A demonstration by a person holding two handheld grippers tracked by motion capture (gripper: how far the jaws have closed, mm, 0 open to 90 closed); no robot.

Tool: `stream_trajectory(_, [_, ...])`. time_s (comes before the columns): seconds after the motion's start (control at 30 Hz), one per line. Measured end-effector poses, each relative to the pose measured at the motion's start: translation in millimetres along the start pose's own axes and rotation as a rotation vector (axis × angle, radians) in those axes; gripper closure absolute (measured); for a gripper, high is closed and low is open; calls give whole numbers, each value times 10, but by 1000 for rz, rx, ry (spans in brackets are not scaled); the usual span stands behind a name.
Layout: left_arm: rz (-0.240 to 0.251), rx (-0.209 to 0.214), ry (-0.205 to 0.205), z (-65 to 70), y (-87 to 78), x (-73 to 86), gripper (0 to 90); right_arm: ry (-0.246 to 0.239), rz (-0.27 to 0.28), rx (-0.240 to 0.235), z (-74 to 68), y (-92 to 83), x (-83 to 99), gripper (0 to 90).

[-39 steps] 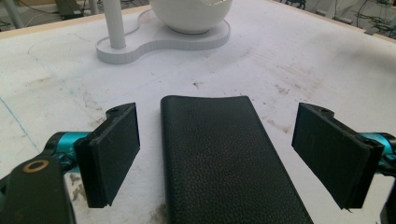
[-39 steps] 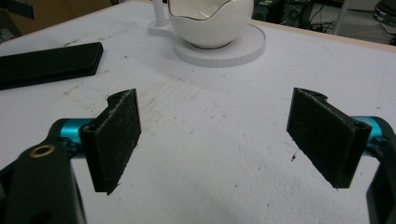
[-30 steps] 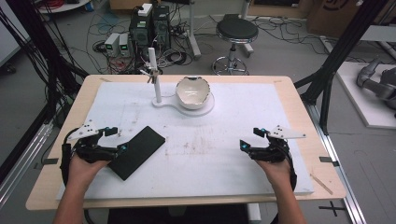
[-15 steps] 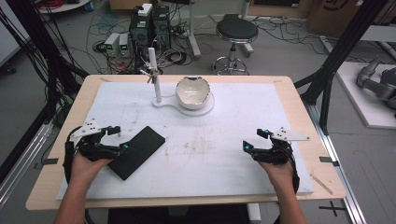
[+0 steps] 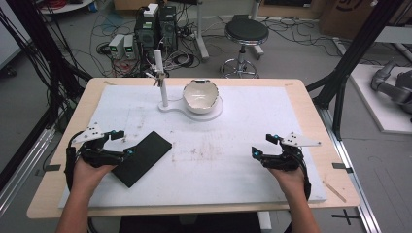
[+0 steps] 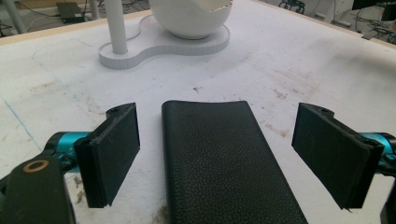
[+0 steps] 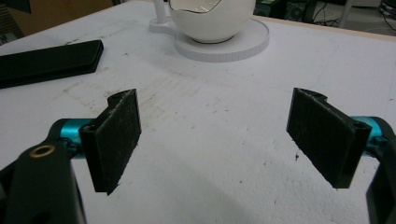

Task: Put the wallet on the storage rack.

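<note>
Left gripper (image 6: 217,154): jaws wide open, nothing held, one pad on each side of the black leather case (image 6: 224,163), clear gap both sides. The case lies flat on the white foam mat (image 5: 243,170), long axis running toward about 1 o'clock in the high view, and the gripper sits at its near end. Right gripper (image 7: 229,140): jaws equally wide, empty, over bare mat with nothing between the pads. Risks, as I judge them: the case is thin and flat, so closing from this height may just pinch its rounded edges and squirt it forward toward 12 o'clock, or the pads may ride over the top and grab nothing. The textured leather should help grip, but a lift by one end will likely let it droop or pivot. If the pads drag on the foam, they can snag and skew the case. The white egg-shaped bowl (image 5: 199,96) on its stand (image 5: 165,104) sits well off at 12 to 1 o'clock, so collision risk is low unless the case gets shoved far. View differences: the left gripper view gives pad-to-case clearance and the leather grain, which the high view can't resolve; the high view (image 5: 104,150) gives the case's angle on the mat and the spacing between both hands; the right gripper view shows the case (image 7: 46,60) off at 10 o'clock, well apart.
</note>
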State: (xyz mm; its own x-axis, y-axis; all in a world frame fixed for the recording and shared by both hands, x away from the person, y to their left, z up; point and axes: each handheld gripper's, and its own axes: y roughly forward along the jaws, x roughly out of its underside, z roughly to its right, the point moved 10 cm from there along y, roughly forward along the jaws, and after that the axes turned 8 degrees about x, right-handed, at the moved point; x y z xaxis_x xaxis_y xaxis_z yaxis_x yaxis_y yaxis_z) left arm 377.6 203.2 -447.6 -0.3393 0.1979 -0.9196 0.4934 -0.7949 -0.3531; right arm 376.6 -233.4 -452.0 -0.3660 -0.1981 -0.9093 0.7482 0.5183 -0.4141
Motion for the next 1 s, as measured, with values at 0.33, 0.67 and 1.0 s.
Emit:
stream_trajectory(0.33, [13, 9, -24, -70, 12, 3, 152, -14, -1, 3, -21, -29, 12, 180])
stream_trajectory(0.67, [-90, 24, -50, -107, 9, 232, 152, -36, -11, -12, -49, -12, 27, 180])
stream_trajectory(1.0, [-50, -30, -116, -232, -107, 345, 153, -58, -21, -25, -88, 54, 28, 180])
